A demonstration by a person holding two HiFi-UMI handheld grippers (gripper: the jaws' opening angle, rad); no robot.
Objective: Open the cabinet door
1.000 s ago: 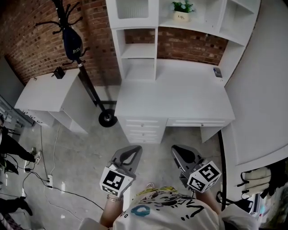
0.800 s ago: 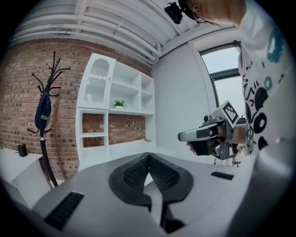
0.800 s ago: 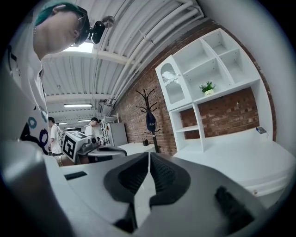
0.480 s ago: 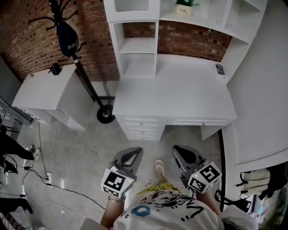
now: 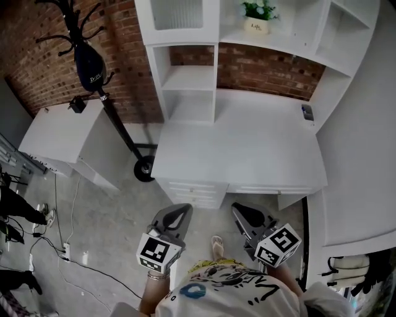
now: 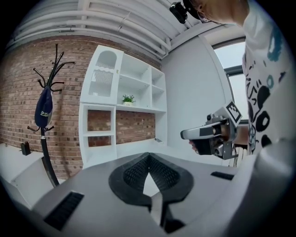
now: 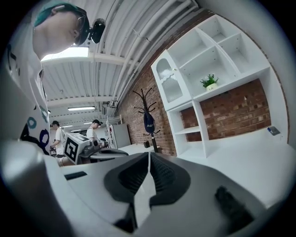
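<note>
Red brick wall (image 5: 37, 56) at back, plain white wall (image 5: 365, 111) on the right. Grey concrete floor (image 5: 111, 210), cables (image 5: 62, 247) lying at left. White desk (image 5: 241, 148) with drawers, white shelf unit (image 5: 192, 80) on top, small potted plant (image 5: 257, 15) on a shelf. Black coat rack (image 5: 114, 121) with dark bag (image 5: 90, 62), beside low white table (image 5: 59, 133). Ceiling strip lights (image 7: 81, 109) on; window (image 6: 231, 58) bright.

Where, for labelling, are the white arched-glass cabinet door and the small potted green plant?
white arched-glass cabinet door (image 5: 177, 13), head view, on its ribbed glass panel.
small potted green plant (image 5: 255, 25), head view, on its white pot.
</note>
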